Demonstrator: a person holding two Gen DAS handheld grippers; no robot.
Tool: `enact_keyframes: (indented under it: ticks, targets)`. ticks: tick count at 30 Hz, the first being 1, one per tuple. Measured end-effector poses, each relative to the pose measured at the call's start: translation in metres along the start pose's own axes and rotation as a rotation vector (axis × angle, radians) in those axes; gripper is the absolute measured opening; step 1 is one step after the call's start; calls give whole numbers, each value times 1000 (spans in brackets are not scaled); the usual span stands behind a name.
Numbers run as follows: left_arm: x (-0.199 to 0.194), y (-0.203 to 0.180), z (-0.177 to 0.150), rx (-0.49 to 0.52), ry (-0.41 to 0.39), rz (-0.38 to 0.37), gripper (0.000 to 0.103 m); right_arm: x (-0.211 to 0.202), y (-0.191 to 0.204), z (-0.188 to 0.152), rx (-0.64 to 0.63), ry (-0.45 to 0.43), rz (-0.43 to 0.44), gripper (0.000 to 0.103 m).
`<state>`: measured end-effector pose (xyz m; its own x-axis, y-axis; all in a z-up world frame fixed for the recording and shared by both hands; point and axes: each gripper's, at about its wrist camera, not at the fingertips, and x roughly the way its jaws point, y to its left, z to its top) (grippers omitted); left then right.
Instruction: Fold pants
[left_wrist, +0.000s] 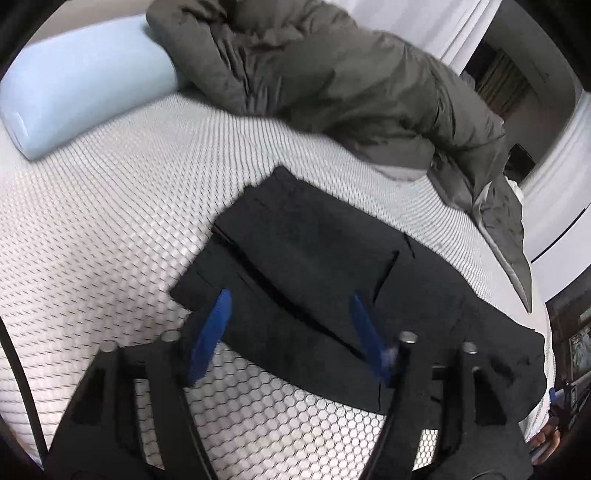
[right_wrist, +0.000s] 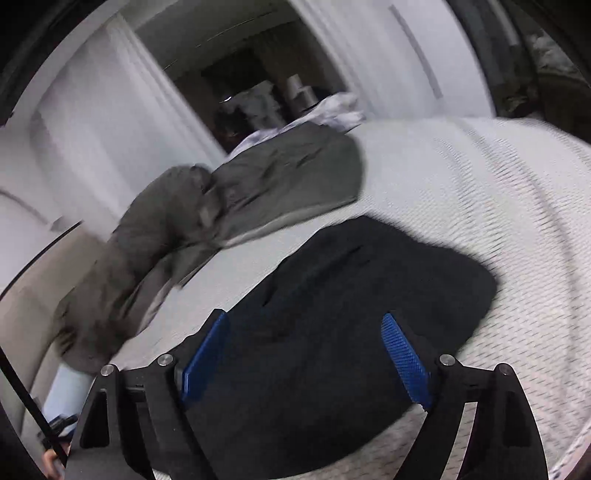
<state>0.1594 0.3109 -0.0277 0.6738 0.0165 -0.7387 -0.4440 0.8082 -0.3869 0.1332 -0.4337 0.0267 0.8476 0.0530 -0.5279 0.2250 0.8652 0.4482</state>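
Note:
Black pants (left_wrist: 314, 266) lie folded in flat layers on the white honeycomb-patterned bed (left_wrist: 110, 229). My left gripper (left_wrist: 291, 299) hovers over their near edge, its blue pads (left_wrist: 212, 332) apart and nothing pinched between them. In the right wrist view the same black pants (right_wrist: 351, 288) form a dark heap on the bed (right_wrist: 498, 192). My right gripper (right_wrist: 304, 319) stands wide open above that heap, blue pads (right_wrist: 404, 362) well apart, and the cloth lies below the fingers, not gripped.
A crumpled grey duvet (left_wrist: 332, 74) sprawls across the far side of the bed, seen also as a grey duvet (right_wrist: 221, 199) to the left. A pale blue pillow (left_wrist: 81, 96) lies at the far left. White wall panels and a dark doorway (right_wrist: 251, 74) stand behind.

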Motion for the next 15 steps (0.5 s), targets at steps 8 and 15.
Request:
enact_keyframes:
  ticks: [8, 15]
  targets:
    - [53, 3, 3, -131, 17, 15, 0, 32, 29, -19, -92, 106, 41, 86]
    - [11, 17, -19, -78, -64, 44, 0, 17, 19, -20, -65, 82, 44, 86]
